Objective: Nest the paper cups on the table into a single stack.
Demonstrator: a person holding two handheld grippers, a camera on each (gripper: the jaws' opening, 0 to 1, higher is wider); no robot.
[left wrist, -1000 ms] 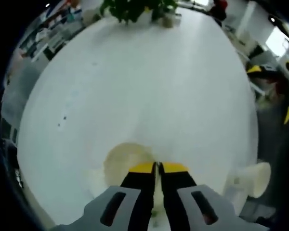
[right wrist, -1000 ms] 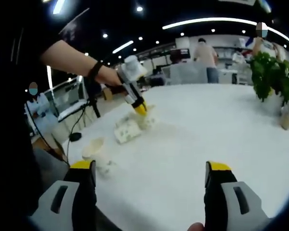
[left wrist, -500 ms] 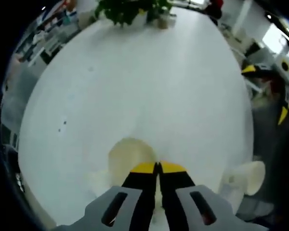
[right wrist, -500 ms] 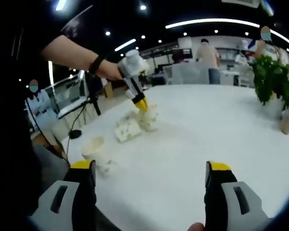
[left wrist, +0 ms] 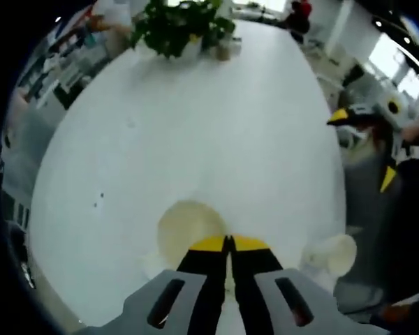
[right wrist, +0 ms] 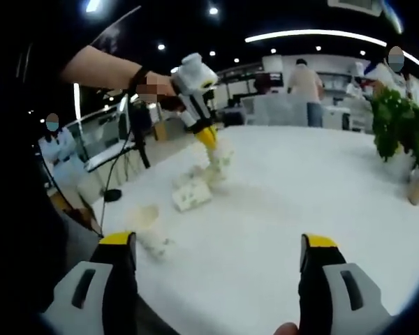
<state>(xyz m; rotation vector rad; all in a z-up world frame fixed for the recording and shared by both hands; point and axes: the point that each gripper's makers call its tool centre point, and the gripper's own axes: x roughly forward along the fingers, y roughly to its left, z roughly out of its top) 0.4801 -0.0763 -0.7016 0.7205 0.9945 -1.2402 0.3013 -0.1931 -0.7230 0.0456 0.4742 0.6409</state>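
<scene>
White desk, cream cups, yellow-tipped grippers

The desk (left wrist: 216, 118) is plain white. The paper cup (left wrist: 190, 227) pinched by the left hand-held gripper (left wrist: 228, 244) is pale cream, and so is the paper cup lying on its side (left wrist: 332, 255). The left hand-held gripper has yellow tips, black fingers and a grey body. The right hand-held gripper (right wrist: 218, 241) has the same colours. The plant (left wrist: 173, 24) has dark green leaves. The sleeve (right wrist: 49, 42) is black.

A white table (right wrist: 279, 209) with a potted plant (right wrist: 401, 129), under ceiling light strips (right wrist: 314, 35).
</scene>
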